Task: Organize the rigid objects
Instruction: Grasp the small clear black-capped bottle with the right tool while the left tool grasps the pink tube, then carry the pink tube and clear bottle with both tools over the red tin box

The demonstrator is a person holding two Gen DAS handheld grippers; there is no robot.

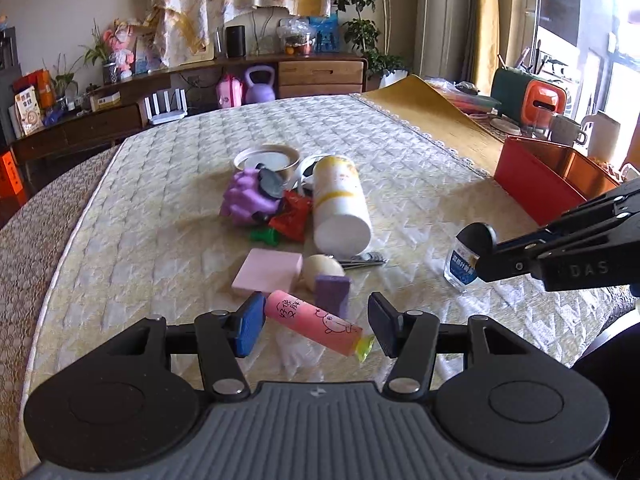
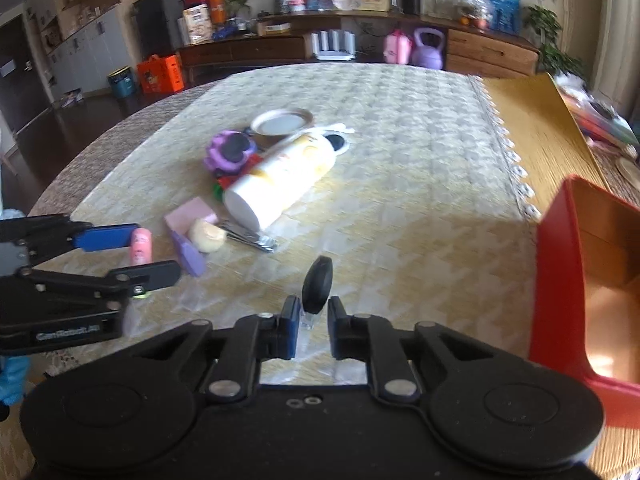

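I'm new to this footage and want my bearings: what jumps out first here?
A jumble of small things sits mid-table, topped by a big white canister lying on its side. Nearer, the left gripper straddles a pink tube. The right gripper holds a small clear bottle beside a red box.

"DAS" on right gripper [image 1: 486,258] (cut off); Chinese handwriting on pink tube [image 1: 312,320].

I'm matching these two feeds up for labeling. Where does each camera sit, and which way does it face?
Left wrist: on the left gripper, facing across the table; its open fingers straddle the pink tube, and the right gripper enters at right.
Right wrist: on the right gripper, facing the pile, fingers around the small clear bottle, red box at right, left gripper at left.
Shared: white canister, pink tube, bottle, red box.
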